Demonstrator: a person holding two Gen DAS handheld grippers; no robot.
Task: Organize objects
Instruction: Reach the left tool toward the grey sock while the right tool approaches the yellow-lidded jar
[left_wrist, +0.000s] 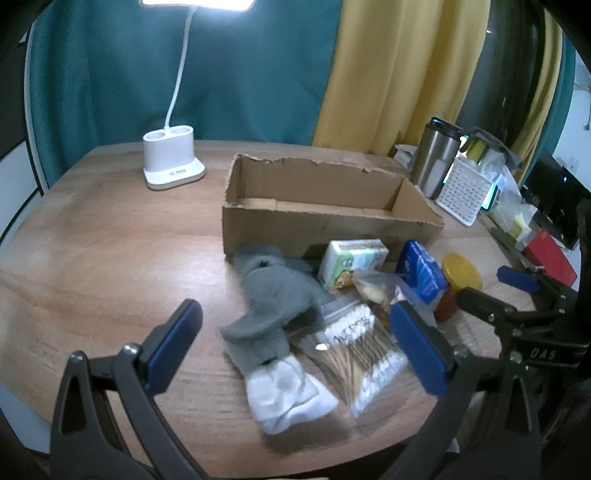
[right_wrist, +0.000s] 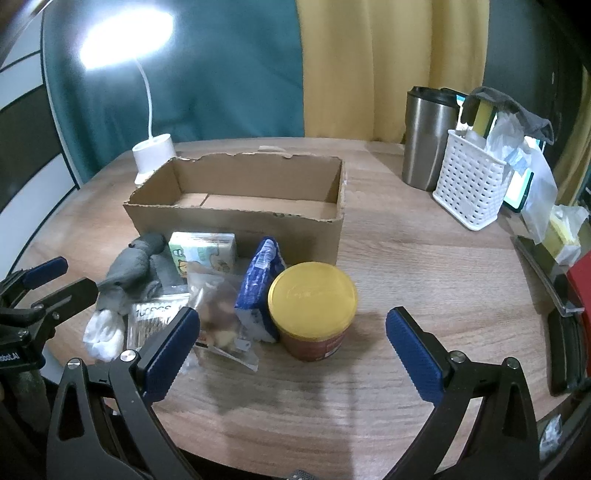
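Left wrist view: the left gripper (left_wrist: 295, 343) hangs with its fingers spread wide above a grey and white sock (left_wrist: 266, 317) and a bag of cotton swabs (left_wrist: 354, 347) on a wooden table (left_wrist: 103, 258). Right wrist view: the right gripper (right_wrist: 291, 347), fingers likewise wide apart and holding nothing, faces a yellow-lidded jar (right_wrist: 314, 306). Beside the jar lie a blue packet (right_wrist: 258, 284), a snack bag (right_wrist: 218, 314) and a tissue pack (right_wrist: 203, 254), all clustered just in front of an open cardboard box (right_wrist: 236, 218). A white lamp (right_wrist: 151, 151) stands behind the box.
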